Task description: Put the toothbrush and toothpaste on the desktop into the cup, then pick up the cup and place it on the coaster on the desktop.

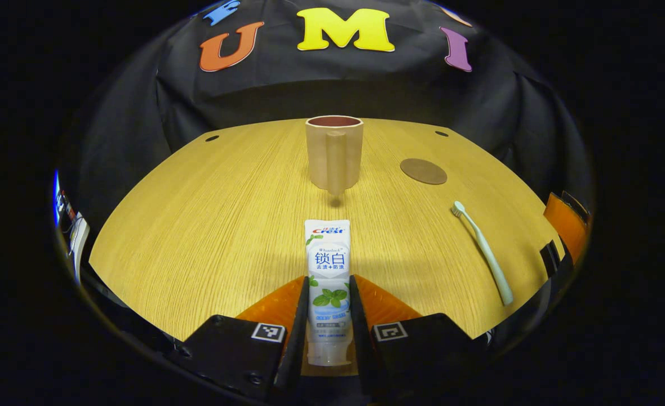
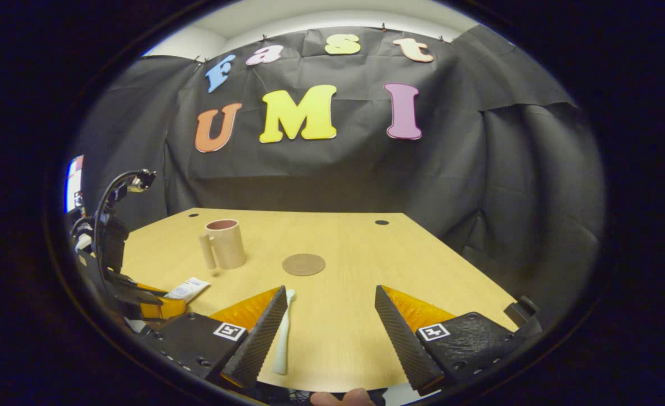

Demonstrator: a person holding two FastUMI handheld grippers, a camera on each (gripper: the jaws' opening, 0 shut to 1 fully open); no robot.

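Note:
In the left gripper view my left gripper [image 1: 328, 280] is shut on the lower half of the white toothpaste tube [image 1: 327, 248], both fingers pressing its sides. Straight ahead stands the beige cup [image 1: 334, 152], its handle facing me. To its right lies the round brown coaster [image 1: 423, 171]; nearer lies the pale green toothbrush [image 1: 482, 251]. In the right gripper view my right gripper [image 2: 330, 290] is open above the table's near edge. The toothbrush [image 2: 283, 332] lies just inside its left finger. The cup [image 2: 224, 243], coaster [image 2: 304, 264], toothpaste [image 2: 186, 288] and left gripper [image 2: 166, 301] are at the left.
The wooden table [image 1: 208, 214] has two small round holes near its far corners. Black cloth walls close in behind and to the right. Part of the right gripper [image 1: 563, 225] shows at the table's right edge. Equipment with a cable [image 2: 110, 225] stands off the table's left.

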